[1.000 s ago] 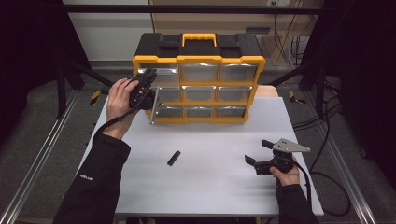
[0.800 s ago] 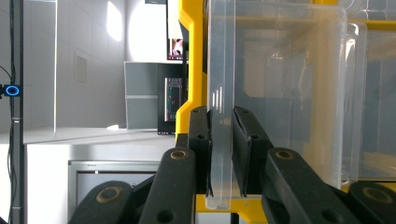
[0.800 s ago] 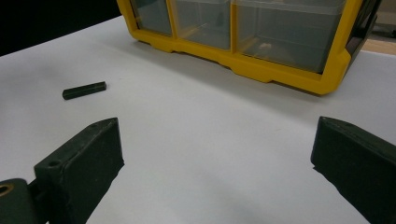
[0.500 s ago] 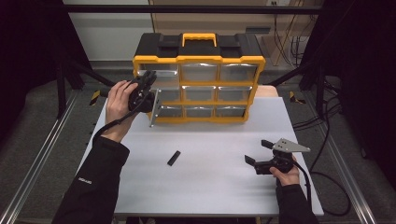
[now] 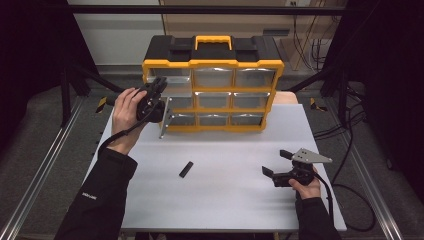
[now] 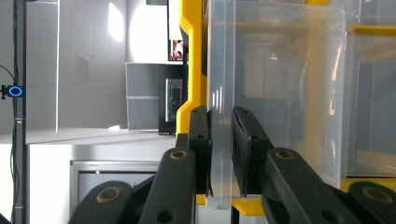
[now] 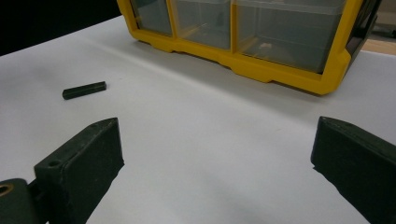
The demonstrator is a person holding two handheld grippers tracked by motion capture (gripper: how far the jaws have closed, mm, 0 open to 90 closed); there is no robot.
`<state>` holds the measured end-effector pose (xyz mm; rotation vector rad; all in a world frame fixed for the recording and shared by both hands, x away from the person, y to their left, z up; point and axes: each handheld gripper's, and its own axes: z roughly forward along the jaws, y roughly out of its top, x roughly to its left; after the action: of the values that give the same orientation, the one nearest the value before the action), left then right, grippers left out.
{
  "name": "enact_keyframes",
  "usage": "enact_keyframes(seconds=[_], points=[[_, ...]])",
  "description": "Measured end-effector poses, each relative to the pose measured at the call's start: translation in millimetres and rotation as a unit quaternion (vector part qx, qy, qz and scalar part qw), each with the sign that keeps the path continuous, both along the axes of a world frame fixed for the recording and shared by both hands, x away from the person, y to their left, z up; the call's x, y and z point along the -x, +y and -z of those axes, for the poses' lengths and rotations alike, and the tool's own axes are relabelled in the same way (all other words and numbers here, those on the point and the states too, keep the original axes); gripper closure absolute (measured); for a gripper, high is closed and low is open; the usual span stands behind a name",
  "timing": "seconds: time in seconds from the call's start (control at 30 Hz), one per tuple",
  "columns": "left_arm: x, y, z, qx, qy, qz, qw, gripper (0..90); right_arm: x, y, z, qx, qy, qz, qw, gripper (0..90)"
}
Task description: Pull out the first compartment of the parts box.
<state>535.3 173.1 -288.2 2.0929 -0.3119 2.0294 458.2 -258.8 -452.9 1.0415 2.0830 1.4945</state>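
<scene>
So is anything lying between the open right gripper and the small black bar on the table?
Nothing visible. The right gripper faces bare white table, and the small black bar lies beyond it, apart from the yellow drawer cabinet.

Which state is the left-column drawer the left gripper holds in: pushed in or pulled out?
Pulled out: the clear drawer juts forward of the yellow cabinet, its front wall pinched by the left gripper.

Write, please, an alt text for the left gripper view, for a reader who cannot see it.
The left gripper has its two black jaws closed on the front wall of a clear plastic drawer. The drawer belongs to a yellow organizer, whose frame runs beside it.
</scene>
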Motion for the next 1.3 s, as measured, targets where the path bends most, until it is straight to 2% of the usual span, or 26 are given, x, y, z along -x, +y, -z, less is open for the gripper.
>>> enact_keyframes(seconds=[1.3], points=[[14.0,1.5,0.5,-0.001,-0.001,0.003,1.0,78.0,0.0,0.1,0.0,0.001,0.001,-0.001,1.0,2.3]])
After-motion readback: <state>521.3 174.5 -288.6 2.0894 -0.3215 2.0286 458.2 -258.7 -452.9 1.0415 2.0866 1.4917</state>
